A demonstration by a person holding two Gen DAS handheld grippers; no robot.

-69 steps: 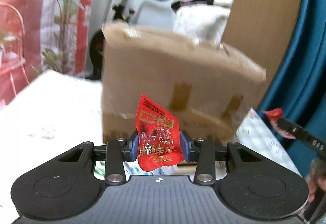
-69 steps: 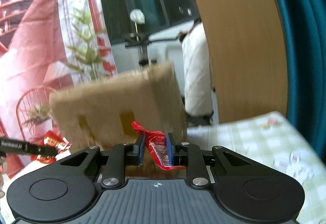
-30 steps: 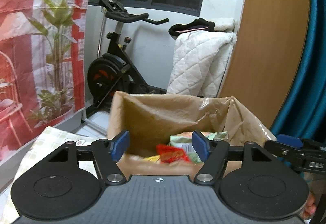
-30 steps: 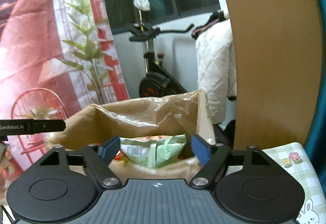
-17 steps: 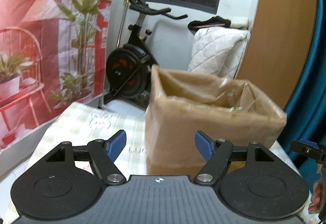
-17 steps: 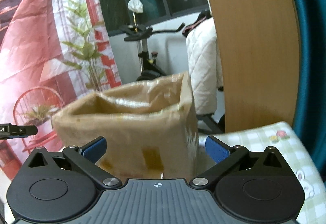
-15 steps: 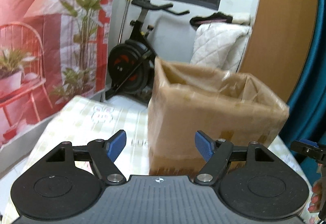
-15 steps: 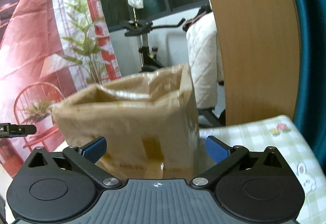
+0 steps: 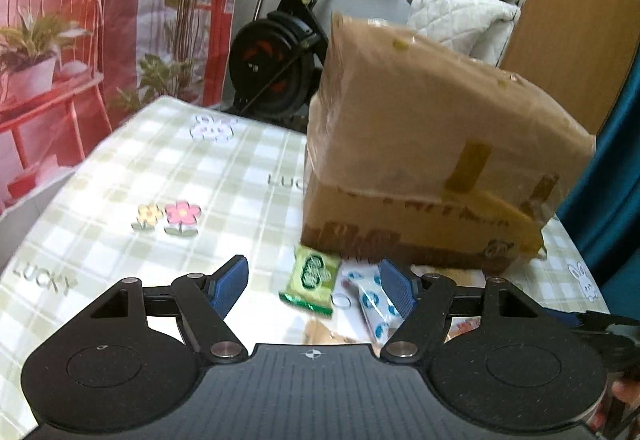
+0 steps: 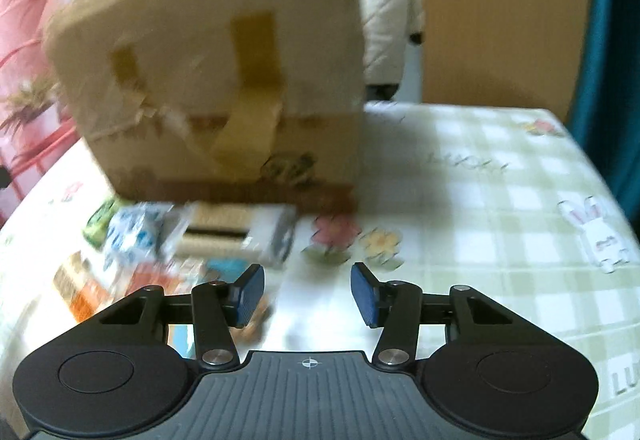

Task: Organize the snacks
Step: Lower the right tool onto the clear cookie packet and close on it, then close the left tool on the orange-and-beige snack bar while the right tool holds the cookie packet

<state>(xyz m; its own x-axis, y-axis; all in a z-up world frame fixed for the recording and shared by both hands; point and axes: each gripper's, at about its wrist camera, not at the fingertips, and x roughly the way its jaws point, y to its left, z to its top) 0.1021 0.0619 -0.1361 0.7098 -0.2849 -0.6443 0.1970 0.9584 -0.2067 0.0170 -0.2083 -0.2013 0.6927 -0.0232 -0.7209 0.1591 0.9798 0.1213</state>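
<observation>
Fingers (image 9: 230, 286) of the left gripper (image 9: 314, 286) stand well apart with nothing pinched, though a green snack packet (image 9: 314, 282) and a white packet with blue rings (image 9: 374, 304) lie on the tablecloth (image 9: 120, 175) in the gap between them, low in the middle of that frame. Over on the right gripper (image 10: 307, 294) the blue pads have just been closing, yet they are not together and only bare cloth shows between them. The cardboard box (image 9: 432, 167) sits on the table at centre right of the left view, brown, wrapped in clear film over its upper half, with yellowish tape strips and dark print along its lower edge. In the right view the same box fills the upper left, blurred. Right at its foot lies a heap of loose snacks: a pale cracker pack (image 10: 236, 234) with a beige band, the blue-and-white packet to its left, a sliver of green, and an orange wrapper (image 10: 86, 294) at lower left. The cloth is checked pale green with flowers and rabbits. An exercise bike (image 9: 280, 51) stands behind the table.
</observation>
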